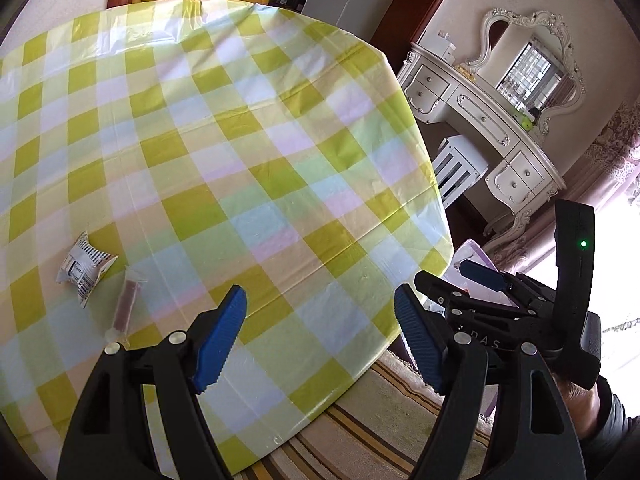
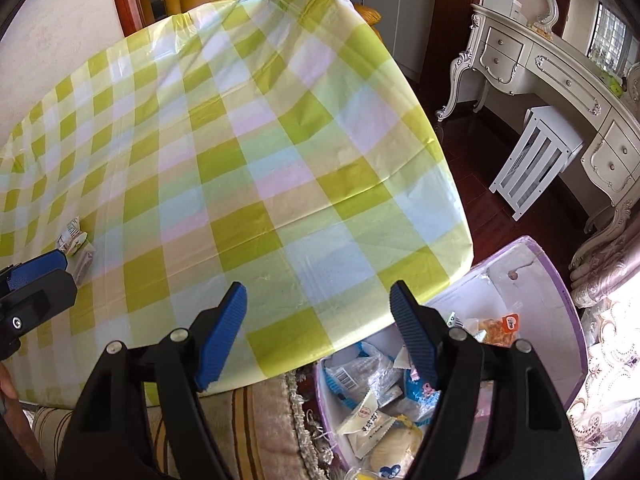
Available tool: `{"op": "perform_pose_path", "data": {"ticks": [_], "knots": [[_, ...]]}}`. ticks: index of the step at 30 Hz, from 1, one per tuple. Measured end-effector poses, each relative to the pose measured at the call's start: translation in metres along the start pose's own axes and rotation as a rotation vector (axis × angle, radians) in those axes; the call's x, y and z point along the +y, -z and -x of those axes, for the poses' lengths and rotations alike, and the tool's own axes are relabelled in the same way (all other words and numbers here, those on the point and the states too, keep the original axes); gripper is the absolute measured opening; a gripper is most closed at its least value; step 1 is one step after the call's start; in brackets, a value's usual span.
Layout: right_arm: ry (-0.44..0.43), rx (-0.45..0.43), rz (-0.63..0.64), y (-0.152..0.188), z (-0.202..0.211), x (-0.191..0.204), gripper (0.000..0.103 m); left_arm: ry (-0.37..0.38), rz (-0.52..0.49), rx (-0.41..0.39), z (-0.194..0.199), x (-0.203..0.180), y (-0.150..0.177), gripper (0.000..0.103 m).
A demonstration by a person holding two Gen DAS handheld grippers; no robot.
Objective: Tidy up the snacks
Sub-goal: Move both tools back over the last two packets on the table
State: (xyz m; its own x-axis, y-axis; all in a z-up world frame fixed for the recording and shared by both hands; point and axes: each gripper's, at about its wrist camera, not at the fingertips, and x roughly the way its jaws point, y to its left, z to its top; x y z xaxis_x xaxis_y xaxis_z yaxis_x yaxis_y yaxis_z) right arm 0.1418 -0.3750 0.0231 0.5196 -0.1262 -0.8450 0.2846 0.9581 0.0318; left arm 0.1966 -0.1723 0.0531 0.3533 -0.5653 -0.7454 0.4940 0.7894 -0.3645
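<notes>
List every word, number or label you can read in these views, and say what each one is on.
"D A S": on the black body of the right gripper, seen from the left wrist view.
White snack packet on the tablecloth: a barcode and print, too small to read.
Packets in the purple box: the cream packet bears red characters and the orange label print; both too blurred to read.

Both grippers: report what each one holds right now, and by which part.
Nothing is held. The left gripper and the right gripper both stand open with only the checked tablecloth showing between their blue pads.
</notes>
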Motion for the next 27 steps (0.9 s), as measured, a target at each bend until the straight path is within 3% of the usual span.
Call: {"op": "perform_pose_path", "data": {"ticks": [19,27], "knots": [[-0.125,-0.005,0.071,-0.013,-0.008,0.069,0.076,-0.083,0.218,-0.106,0.036,0.091,0.004,0.076],[-0.152,0.008,0.13,-0.012,-0.017,0.096,0.076,-0.162,0.372,-0.177,0.058,0.149,0.015,0.076]]}}
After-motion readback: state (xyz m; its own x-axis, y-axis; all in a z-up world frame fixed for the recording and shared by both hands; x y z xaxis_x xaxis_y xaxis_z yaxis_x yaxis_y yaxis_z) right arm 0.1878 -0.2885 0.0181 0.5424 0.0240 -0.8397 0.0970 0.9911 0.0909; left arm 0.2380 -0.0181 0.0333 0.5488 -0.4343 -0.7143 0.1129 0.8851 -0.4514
